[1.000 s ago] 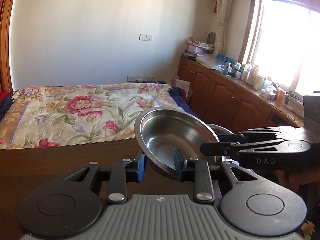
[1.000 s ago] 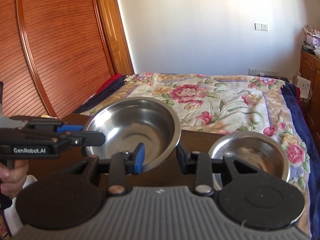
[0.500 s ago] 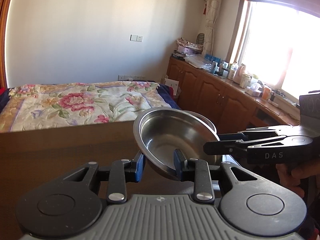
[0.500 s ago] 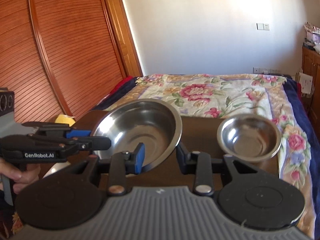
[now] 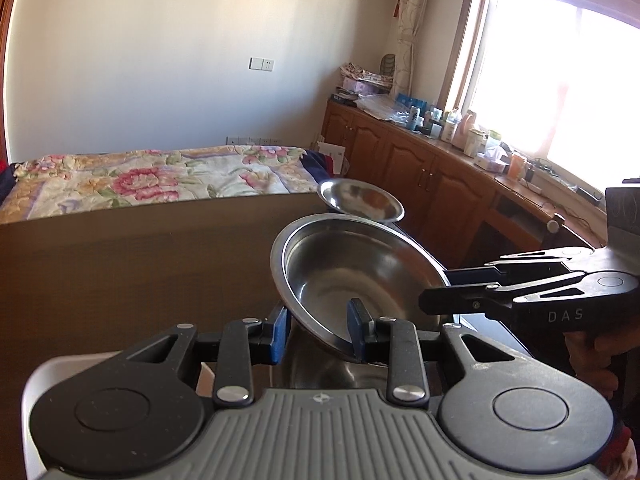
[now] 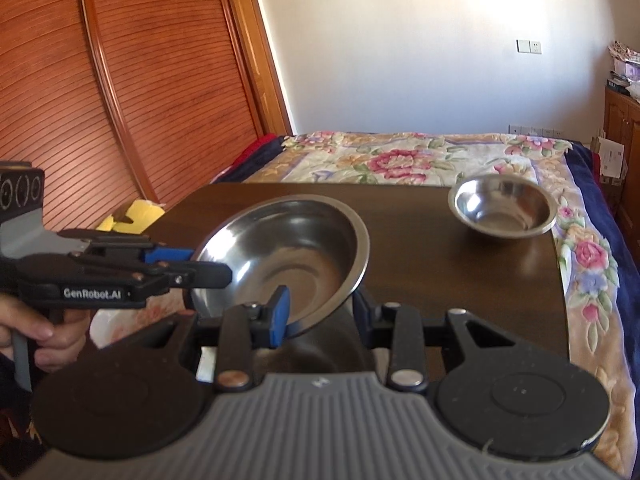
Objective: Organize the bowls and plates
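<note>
Large bowl (image 6: 288, 256) above the table (image 6: 440, 280), near its front edge. Small bowl (image 6: 502, 210) on the table at its far right corner. Beyond the table, the bed (image 6: 400, 156). Right of the table, cabinets (image 5: 420, 172) under the window (image 5: 560, 80).

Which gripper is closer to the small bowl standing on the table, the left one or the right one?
Right, by a little. Both the right gripper and the left gripper clamp the large bowl, well short of the small bowl, which stands far right on the table.
</note>
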`<action>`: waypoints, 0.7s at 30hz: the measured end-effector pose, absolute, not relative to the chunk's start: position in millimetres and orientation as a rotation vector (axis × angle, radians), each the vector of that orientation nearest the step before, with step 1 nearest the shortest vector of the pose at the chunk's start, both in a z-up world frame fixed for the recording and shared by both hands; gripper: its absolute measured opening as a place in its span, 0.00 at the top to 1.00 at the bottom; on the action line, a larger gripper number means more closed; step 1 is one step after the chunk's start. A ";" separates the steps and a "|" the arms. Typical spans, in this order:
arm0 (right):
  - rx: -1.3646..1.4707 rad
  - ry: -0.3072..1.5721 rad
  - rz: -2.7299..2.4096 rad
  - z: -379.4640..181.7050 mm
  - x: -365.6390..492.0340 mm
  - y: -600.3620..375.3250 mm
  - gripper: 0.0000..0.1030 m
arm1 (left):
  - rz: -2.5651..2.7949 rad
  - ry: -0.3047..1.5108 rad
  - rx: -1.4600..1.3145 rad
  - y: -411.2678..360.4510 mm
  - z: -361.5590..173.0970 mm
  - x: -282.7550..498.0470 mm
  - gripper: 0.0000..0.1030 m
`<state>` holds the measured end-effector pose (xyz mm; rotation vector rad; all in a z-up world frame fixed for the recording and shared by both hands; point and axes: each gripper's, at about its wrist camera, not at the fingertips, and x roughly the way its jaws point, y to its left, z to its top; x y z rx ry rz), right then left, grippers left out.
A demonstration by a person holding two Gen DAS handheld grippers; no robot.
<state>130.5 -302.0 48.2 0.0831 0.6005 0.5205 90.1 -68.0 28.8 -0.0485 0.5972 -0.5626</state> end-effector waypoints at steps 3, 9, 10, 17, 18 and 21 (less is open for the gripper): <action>0.095 0.602 0.520 46.6 121.6 -301.3 0.64 | -0.563 0.599 -0.041 -68.4 25.8 79.1 0.70; 0.093 0.598 0.523 46.4 104.5 -299.6 0.64 | -0.570 0.607 -0.037 -67.7 22.8 61.7 0.70; 0.093 0.600 0.524 46.2 102.5 -299.5 0.64 | -0.571 0.609 -0.035 -67.6 21.3 59.1 0.70; 0.072 0.620 0.516 38.1 92.6 -297.9 0.64 | -0.569 0.632 -0.006 -72.4 12.3 50.0 0.70; 0.073 0.625 0.514 36.7 92.6 -298.3 0.64 | -0.569 0.633 -0.002 -72.9 11.4 49.1 0.70; 0.080 0.640 0.505 32.1 92.1 -299.7 0.64 | -0.562 0.635 0.013 -75.9 8.5 47.8 0.70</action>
